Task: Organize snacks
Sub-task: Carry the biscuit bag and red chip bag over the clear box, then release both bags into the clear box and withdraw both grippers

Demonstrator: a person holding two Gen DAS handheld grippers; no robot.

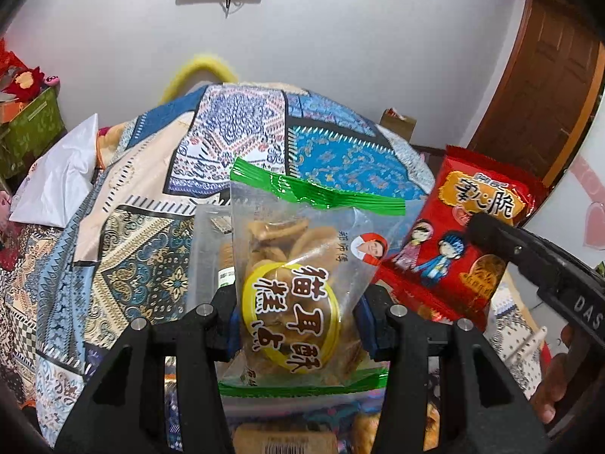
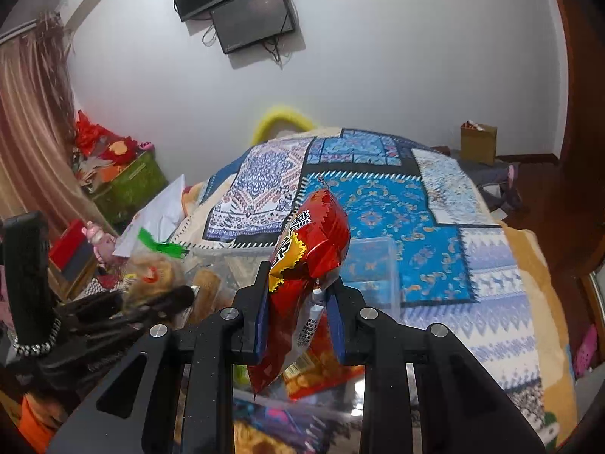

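My left gripper (image 1: 298, 317) is shut on a clear snack bag with green seals and a yellow label (image 1: 298, 265), held upright above the bed. My right gripper (image 2: 298, 314) is shut on a red snack packet (image 2: 310, 261), also held up. In the left wrist view the red packet (image 1: 453, 249) hangs at the right with the right gripper's fingers (image 1: 529, 257) on it. In the right wrist view the left gripper (image 2: 124, 310) shows at the left with the clear bag (image 2: 151, 268), blurred. More snack packs (image 2: 314, 370) lie below the grippers.
A clear plastic container (image 2: 374, 265) stands on the patterned quilt (image 2: 435, 234) just beyond the grippers; it also shows in the left wrist view (image 1: 208, 249). A white pillow (image 1: 60, 185) lies at the left. A green box (image 2: 128, 185) and curtain stand far left.
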